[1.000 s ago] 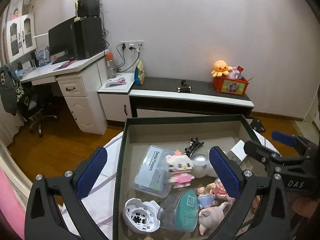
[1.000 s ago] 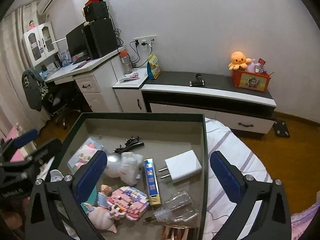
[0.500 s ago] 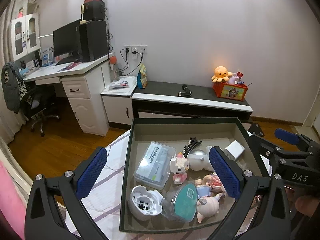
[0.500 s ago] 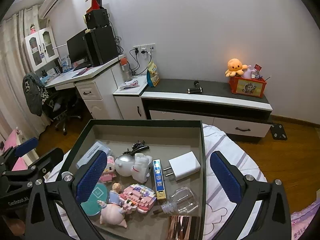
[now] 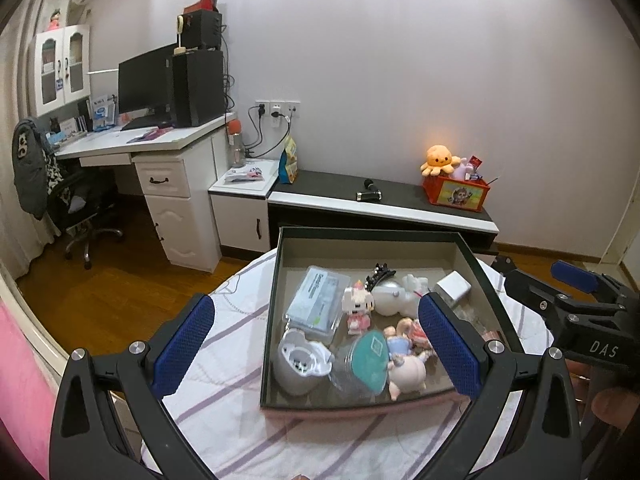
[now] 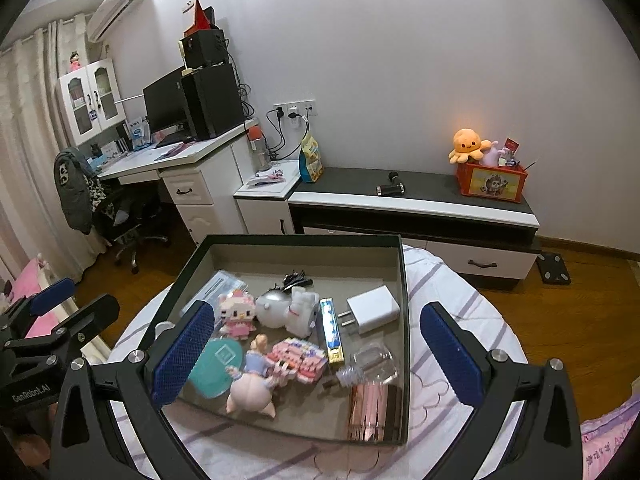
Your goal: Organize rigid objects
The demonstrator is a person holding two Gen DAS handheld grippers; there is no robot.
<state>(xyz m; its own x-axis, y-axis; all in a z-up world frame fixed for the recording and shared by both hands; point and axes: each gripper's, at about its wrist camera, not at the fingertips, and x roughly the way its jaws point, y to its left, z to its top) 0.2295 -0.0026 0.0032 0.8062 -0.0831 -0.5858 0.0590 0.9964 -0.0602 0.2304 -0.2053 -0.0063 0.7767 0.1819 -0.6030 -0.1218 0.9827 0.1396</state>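
Showing only rightward: pink case point(image 6: 374, 410)

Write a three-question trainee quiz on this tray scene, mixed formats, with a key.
1. True or false: the left gripper is shut on the charger.
2. Which item lies right beside the charger's prongs? A) the gold-and-blue bar B) the floss box C) the hair clip
3. Fill in: all the small items sit inside the dark ____.

Key: 1 false, both grippers are open and empty; 2 A; 3 tray.
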